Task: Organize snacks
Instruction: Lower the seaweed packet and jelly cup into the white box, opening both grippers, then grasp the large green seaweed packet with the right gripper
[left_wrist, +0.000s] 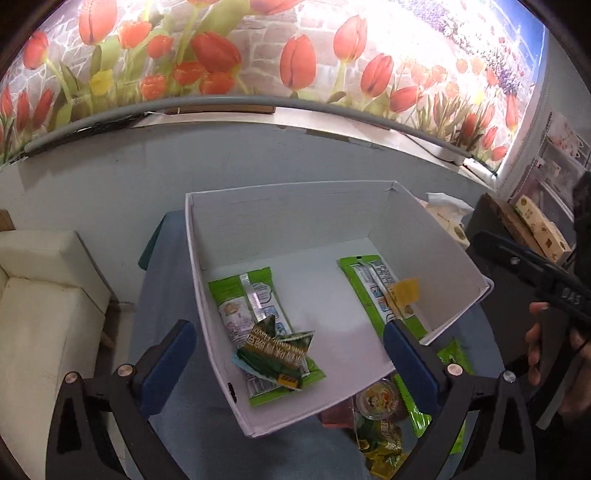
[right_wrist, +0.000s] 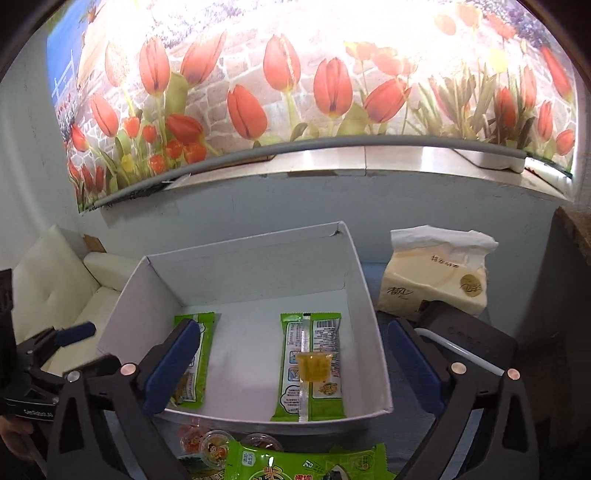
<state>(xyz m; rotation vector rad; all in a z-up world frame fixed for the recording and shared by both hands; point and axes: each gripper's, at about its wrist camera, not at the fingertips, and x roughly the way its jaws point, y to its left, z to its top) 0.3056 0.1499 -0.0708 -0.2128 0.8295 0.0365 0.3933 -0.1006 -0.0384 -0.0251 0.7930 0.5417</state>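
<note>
The white box (left_wrist: 295, 236) sits on the blue-covered surface (left_wrist: 177, 424) as the collecting bin, so snacks already sorted lie flat on its floor. On its left side a green packet (left_wrist: 236, 295) carries a few small dark-green sachets (left_wrist: 275, 350) heaped on top, probably dropped there to keep like with like. On the right side a second green packet (right_wrist: 310, 365) bears a yellow jelly cup (right_wrist: 314, 365). Outside the near wall, unsorted snacks wait: more jelly cups (right_wrist: 216, 448), a green bag (right_wrist: 303, 467) and crumpled green wrappers (left_wrist: 380, 443)

The left claw (left_wrist: 290, 369) hovers above the box's near-left corner, tilted down, its blue pads spread wide and holding nothing. The right claw (right_wrist: 291, 363) hangs over the near wall, likewise angled down into the box, spread and empty, seemingly between picks. Right of the box stands a tissue pack (right_wrist: 436, 280), apart from the job
</note>
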